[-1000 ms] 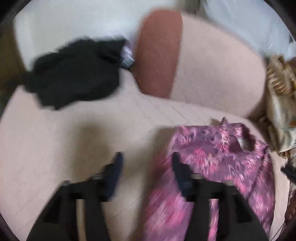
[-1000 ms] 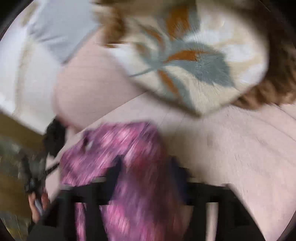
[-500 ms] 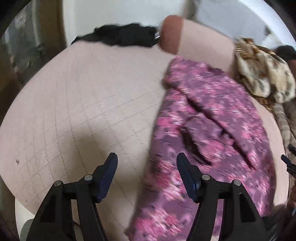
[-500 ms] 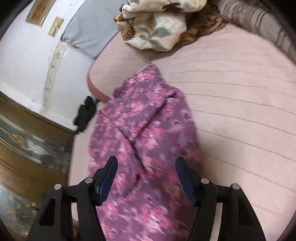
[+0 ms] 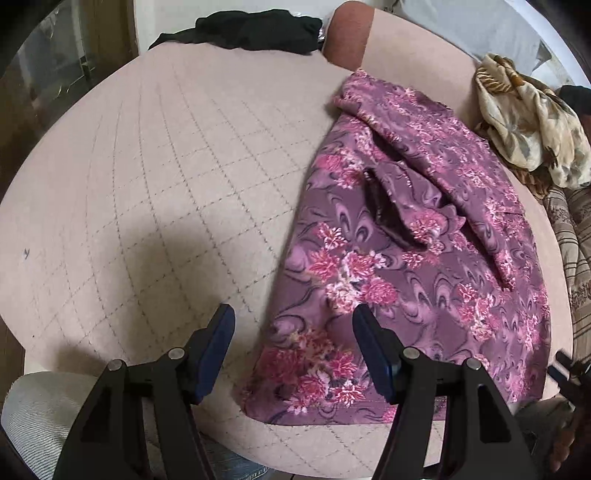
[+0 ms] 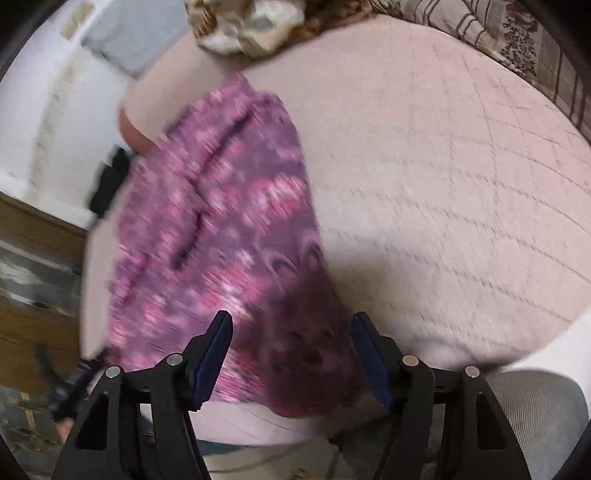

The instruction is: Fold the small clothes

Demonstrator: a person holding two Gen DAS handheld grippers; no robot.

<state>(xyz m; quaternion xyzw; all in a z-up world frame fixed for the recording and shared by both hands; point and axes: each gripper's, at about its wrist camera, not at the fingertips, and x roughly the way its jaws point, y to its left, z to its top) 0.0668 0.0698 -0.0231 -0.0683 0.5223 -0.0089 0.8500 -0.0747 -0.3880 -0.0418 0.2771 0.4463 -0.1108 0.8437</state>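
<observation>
A purple garment with pink flowers (image 5: 399, 258) lies stretched out on the quilted pink bed (image 5: 147, 184), its hem at the near edge and a dark opening in its middle. My left gripper (image 5: 294, 321) hovers open over the garment's near left corner, and the cloth's left edge runs between the fingers with no pad pressing on it. In the blurred right wrist view the same garment (image 6: 221, 221) runs away from me. My right gripper (image 6: 291, 325) stands open above its near right corner, holding nothing.
A black garment (image 5: 243, 29) lies at the bed's far edge beside a pillow with a reddish end (image 5: 347, 40). A beige patterned cloth pile (image 5: 528, 122) and striped bedding (image 5: 576, 258) sit at the right. A wooden cabinet (image 6: 33, 258) stands past the left side.
Both grippers have drawn back from the far side by the pillow to the bed's near edge. The garment now shows at full length in front of them. Both jaws stayed open.
</observation>
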